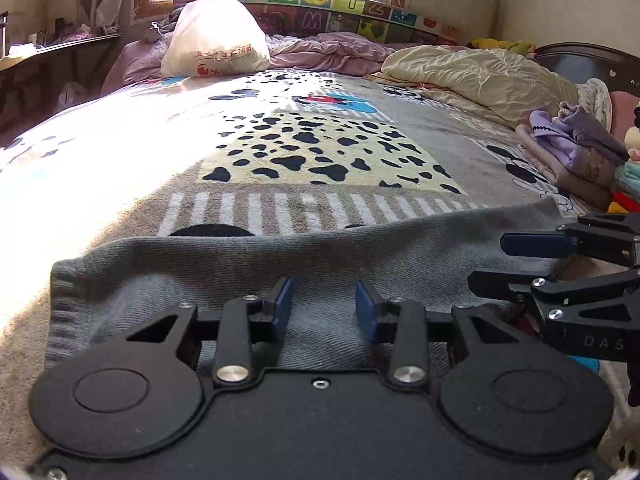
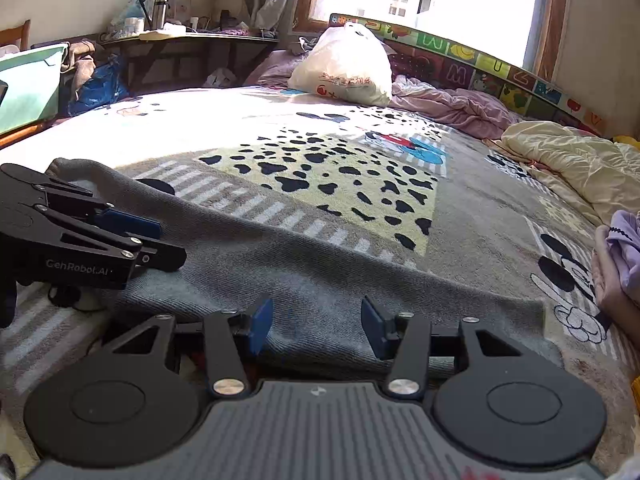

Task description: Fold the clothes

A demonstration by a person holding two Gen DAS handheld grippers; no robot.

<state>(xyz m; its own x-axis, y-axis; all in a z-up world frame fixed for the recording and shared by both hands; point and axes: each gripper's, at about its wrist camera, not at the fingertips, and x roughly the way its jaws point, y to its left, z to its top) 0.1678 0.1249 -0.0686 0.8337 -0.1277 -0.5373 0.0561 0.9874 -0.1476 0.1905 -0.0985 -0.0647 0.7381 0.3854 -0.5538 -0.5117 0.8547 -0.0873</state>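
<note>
A grey knit garment (image 1: 280, 264) lies flat across the near part of the bed, folded to a long band; it also shows in the right wrist view (image 2: 304, 276). My left gripper (image 1: 325, 306) is open just above the garment's near edge, nothing between its blue pads. My right gripper (image 2: 316, 326) is open over the garment's near right part, also empty. The right gripper shows at the right of the left wrist view (image 1: 492, 264), and the left gripper shows at the left of the right wrist view (image 2: 168, 240).
The bed carries a spotted cartoon blanket (image 1: 320, 152). A white plastic bag (image 1: 216, 38), a pink quilt (image 1: 340, 54) and a cream quilt (image 1: 480, 76) lie at the far side. Folded clothes (image 1: 576, 152) are stacked at the right. A cluttered desk (image 2: 180, 40) stands left of the bed.
</note>
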